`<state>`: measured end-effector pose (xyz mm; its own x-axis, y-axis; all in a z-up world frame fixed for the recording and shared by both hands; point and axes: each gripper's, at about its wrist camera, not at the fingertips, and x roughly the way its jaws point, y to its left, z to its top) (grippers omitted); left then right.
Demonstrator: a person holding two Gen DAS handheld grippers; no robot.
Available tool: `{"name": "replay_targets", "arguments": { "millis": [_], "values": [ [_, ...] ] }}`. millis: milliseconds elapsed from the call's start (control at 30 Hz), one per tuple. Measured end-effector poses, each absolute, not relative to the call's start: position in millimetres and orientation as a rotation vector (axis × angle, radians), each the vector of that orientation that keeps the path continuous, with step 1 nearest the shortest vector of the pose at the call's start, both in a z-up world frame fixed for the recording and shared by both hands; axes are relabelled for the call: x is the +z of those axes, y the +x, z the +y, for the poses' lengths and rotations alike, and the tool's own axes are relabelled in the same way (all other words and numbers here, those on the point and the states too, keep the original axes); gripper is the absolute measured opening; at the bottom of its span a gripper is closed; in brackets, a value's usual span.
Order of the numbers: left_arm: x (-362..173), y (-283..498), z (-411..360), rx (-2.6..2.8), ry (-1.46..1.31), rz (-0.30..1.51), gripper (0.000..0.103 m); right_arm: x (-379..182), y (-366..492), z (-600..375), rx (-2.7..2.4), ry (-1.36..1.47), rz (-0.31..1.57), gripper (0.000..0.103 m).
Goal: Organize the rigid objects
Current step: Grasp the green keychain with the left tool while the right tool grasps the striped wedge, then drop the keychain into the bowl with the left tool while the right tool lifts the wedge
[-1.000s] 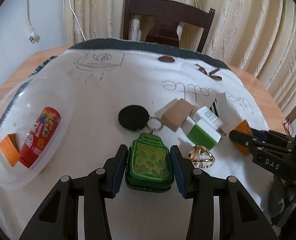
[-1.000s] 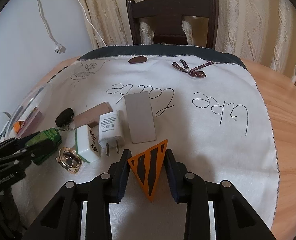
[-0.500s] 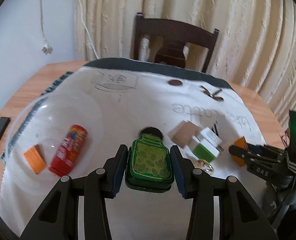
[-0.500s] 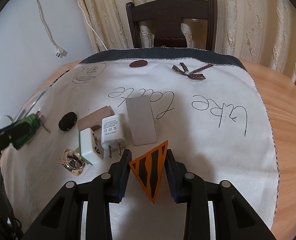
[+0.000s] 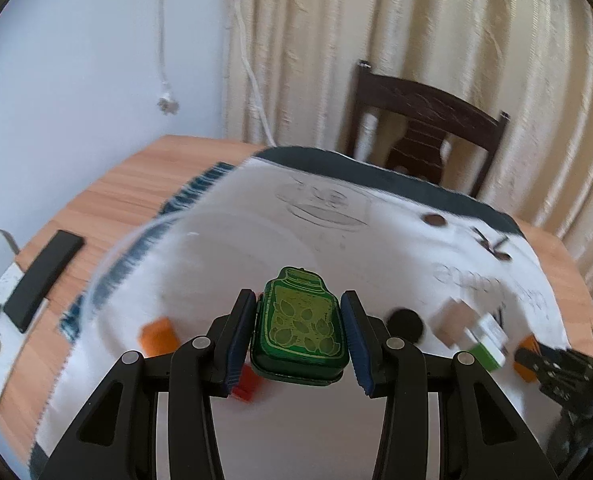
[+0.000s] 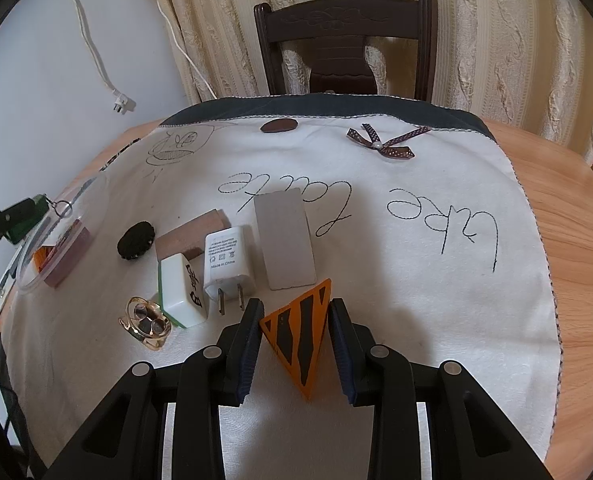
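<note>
Left tongs (image 5: 299, 330): closed on the green jar-shaped keychain (image 5: 299, 332), held above the clear plastic bowl (image 6: 62, 236) at the left of the surface (image 6: 568, 208). The bowl holds an orange block (image 5: 158, 334) and what appears to be a red tube, blurred. Right tongs (image 6: 296, 344): closed on the orange striped triangle (image 6: 300, 340), over the white cloth (image 6: 416, 280), near the white charger (image 6: 226, 264).

Each gripper, left gripper (image 5: 298, 334) and right gripper (image 6: 295, 338), is black plastic with blue ribbed pads and silver screws.
</note>
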<state>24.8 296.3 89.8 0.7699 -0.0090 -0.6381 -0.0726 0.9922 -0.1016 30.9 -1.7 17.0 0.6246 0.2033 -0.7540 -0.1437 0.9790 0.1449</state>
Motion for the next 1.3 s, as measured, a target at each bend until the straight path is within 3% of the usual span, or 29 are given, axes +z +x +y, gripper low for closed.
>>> {"name": "replay_targets", "arguments": {
  "millis": [633, 767, 1300],
  "values": [
    [71.5, 38.3, 362.2, 0.221, -0.212, 0.697, 0.046, 11.1, 30.9, 1.0, 0.194, 0.068, 0.890, 0.036],
    [64.1, 41.4, 369.6, 0.252, -0.257, 0.704, 0.071, 10.8, 30.7, 1.4, 0.194, 0.066, 0.890, 0.037],
    [43.9, 41.8, 366.8, 0.272, -0.281, 0.714, 0.072, 10.4, 33.7, 5.8, 0.173, 0.036, 0.885, 0.035]
  ]
}}
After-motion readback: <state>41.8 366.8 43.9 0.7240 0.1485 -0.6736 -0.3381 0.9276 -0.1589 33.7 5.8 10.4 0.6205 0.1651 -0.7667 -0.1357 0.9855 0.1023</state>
